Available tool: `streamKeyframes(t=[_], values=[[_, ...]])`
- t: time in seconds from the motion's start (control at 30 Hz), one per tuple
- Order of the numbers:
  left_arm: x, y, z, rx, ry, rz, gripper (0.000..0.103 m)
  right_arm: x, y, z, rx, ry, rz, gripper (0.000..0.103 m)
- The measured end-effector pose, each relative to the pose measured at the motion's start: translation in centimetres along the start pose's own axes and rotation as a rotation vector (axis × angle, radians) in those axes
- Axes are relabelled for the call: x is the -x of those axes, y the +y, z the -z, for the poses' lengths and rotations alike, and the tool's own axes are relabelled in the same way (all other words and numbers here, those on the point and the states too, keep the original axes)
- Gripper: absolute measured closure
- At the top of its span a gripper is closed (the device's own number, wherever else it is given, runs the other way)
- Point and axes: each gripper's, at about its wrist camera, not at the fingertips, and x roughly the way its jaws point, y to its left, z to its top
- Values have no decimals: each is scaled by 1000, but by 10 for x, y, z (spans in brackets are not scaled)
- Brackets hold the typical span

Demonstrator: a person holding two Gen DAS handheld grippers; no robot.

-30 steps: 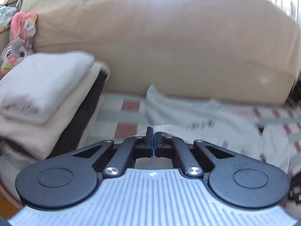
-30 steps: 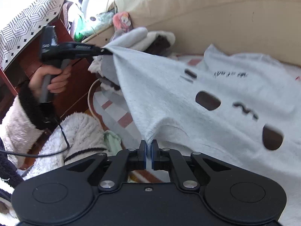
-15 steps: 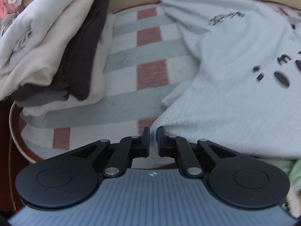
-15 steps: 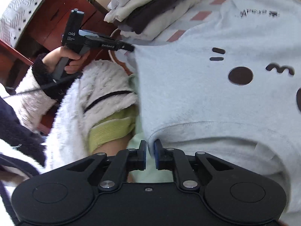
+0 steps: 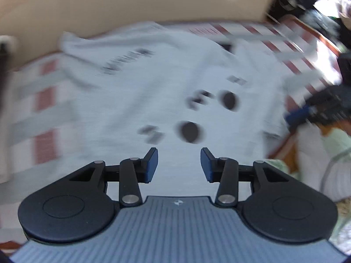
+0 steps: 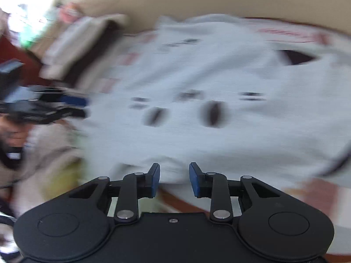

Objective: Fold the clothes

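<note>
So since a second ago both claws have let go of the grey sweatshirt [image 5: 153, 92]. Back then each one was pinched tight on its edge and holding it up in the air; now the shirt is lying spread out on the striped blanket [image 5: 43, 96], print side up, and both views have swung down to look over it.

Left claw [image 5: 178, 164]: the blue pads are apart and the jaws are opening, with nothing pinched between them, just the shirt's fabric lying past the tips. Right claw [image 6: 174, 179]: same deal, jaws opening, pads apart, and the shirt's hem sits just beyond the fingertips without being gripped.

Everything relative to the sweatshirt: the beige sofa back [image 5: 131, 2] runs along its far side. In the right wrist view the stack of folded clothes [image 6: 79, 43] sits off its far left corner, and the left claw is also visible there at the shirt's left edge, held by a hand [image 6: 13, 135] in a fluffy sleeve [image 6: 43, 171]. In the left wrist view the right claw shows up at the shirt's right edge. Both pictures are pretty motion-blurred, so the print only reads as dark ovals and dashes.
</note>
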Motion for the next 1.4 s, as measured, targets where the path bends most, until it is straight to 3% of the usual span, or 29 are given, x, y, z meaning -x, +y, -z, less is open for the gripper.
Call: streamKeyframes(t=[0.07,0.2,0.43,0.47,0.5,0.57,0.6,0.67,0.87,0.93,1.03,1.1,1.2,1.23,1.3,1.33,1.4], values=[[-23,-24,0,-61,61,32,58,4,-5,8,-1,21,76,66],[-63,-60,2,-147,138,39,56,-13,0,22,-16,72,140,52],[-102,-60,5,-82,224,-46,51,-54,-11,23,-98,105,297,49],[-103,-59,7,-76,225,-45,50,-55,-13,23,-104,94,317,50],[-102,-57,8,-69,220,-40,50,-56,-15,24,-108,83,334,60],[-99,-52,12,-63,211,-20,50,-51,-15,25,-78,71,309,98],[-97,-51,14,-66,208,-3,54,-45,-18,27,-106,53,285,98],[-91,-51,18,-85,208,45,90,-33,-24,30,-160,20,239,98],[-62,-62,36,-170,208,117,95,21,-16,53,-162,35,189,98],[-59,-65,47,-204,226,151,95,23,-16,60,-167,43,156,98],[-65,-65,50,-214,287,139,95,13,-29,66,-223,62,151,98],[-60,-66,42,-217,308,142,94,4,-32,66,-243,89,140,96],[-32,-69,25,-231,233,177,85,11,-31,63,-246,87,85,89],[-20,-69,17,-234,200,202,79,23,-35,61,-259,34,77,88],[1,-67,2,-231,129,244,64,46,-45,56,-285,-71,63,56],[7,-68,-11,-223,86,255,58,57,-50,54,-300,-122,58,52],[5,-67,-34,-194,9,248,57,68,-76,42,-367,-203,109,52]])
